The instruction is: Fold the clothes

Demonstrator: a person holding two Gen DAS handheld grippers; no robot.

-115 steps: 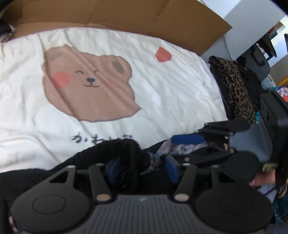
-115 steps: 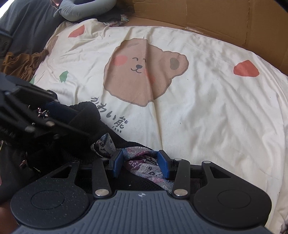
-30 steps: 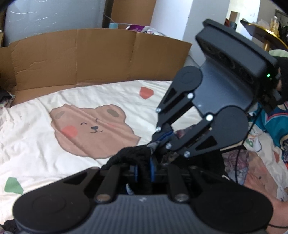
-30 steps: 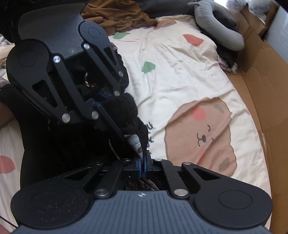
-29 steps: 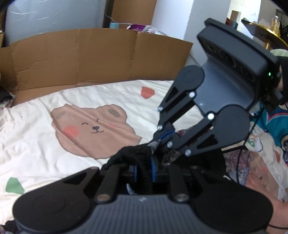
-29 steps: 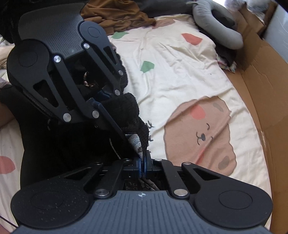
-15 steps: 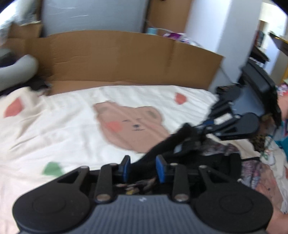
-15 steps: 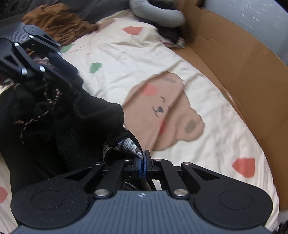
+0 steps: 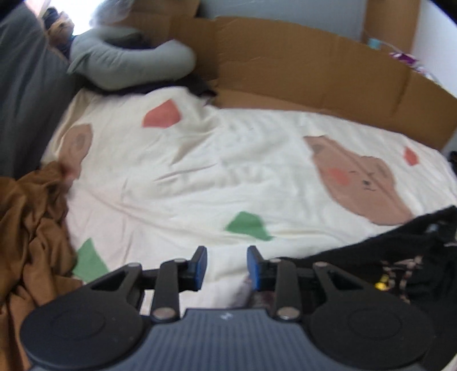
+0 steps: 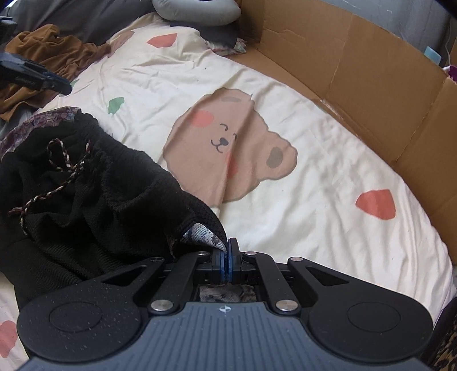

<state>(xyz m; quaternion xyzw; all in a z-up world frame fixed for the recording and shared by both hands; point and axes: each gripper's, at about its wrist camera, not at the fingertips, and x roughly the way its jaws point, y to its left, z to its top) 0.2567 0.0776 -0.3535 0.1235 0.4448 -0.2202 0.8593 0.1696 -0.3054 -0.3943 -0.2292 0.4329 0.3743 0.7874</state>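
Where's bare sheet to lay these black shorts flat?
Widest bare stretch: middle of the bedsheet, between the green patch and the cardboard wall. The bear print area is free too. Crowded: the brown garment at left, the grey pillow at the far corner, the black shorts themselves.

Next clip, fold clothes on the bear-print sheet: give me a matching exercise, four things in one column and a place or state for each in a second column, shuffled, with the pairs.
Things:
1. left gripper
2. right gripper
3. crumpled brown garment
4. grey curved pillow

States or places:
A. shut on the patterned edge of the black drawstring garment
B. lies at the head of the bear-print sheet, beside the brown cardboard wall
C. open, nothing between its blue pads
D. heaped at the sheet's edge, away from the cardboard

Pairs: 1-C, 2-A, 3-D, 4-B
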